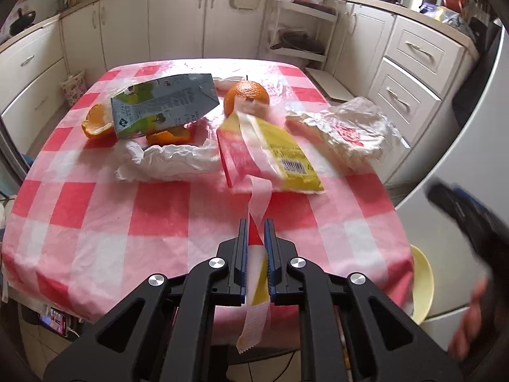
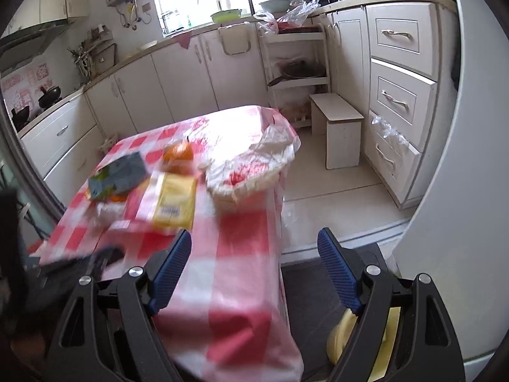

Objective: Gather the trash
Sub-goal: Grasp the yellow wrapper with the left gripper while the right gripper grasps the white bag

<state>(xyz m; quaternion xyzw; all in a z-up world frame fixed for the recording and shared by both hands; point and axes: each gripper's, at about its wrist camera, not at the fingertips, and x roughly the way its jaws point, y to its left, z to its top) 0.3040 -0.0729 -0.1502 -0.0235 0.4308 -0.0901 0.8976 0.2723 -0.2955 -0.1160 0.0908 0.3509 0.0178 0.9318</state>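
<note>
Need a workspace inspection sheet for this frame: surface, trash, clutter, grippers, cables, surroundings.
Surface: table under red-and-white checked cloth.
Job's things: grey-green drink carton lying over orange peel; crumpled white plastic bag; yellow-and-pink wrapper; long pink-yellow wrapper strip.
Clutter: whole orange.
Grippers: left gripper shut on the strip; right gripper open, empty.
Cables: nothing seen.
Surroundings: cream kitchen cabinets; pale yellow bin beside the table.
</note>
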